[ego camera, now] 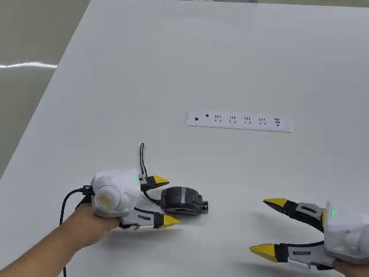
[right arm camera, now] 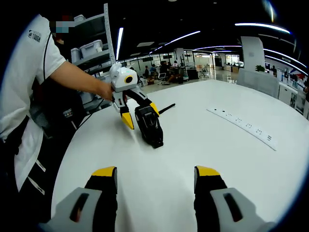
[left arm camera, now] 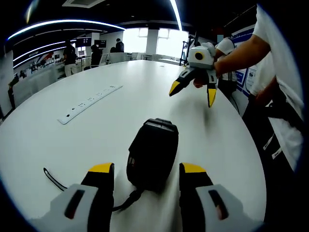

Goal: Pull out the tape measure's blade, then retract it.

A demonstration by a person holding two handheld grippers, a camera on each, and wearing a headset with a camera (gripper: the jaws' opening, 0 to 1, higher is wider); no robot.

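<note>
A black tape measure (ego camera: 183,199) lies on the white table (ego camera: 230,69), with a thin black wrist strap (ego camera: 142,156) trailing behind it. My left gripper (ego camera: 164,200) is open, and its yellow-tipped fingers (left arm camera: 102,169) flank the rear of the tape measure (left arm camera: 153,152) with a gap on each side. My right gripper (ego camera: 268,225) is open and empty, off to the right of the tape measure. In the right gripper view the tape measure (right arm camera: 148,125) lies ahead, between the left gripper's fingers (right arm camera: 127,120). No blade is out.
A white power strip (ego camera: 238,121) lies flat on the table beyond the grippers, also seen as the strip (left arm camera: 89,103) and the strip (right arm camera: 244,125). A black cable (ego camera: 68,203) runs from the left gripper. The table's left edge drops to a grey floor (ego camera: 29,57).
</note>
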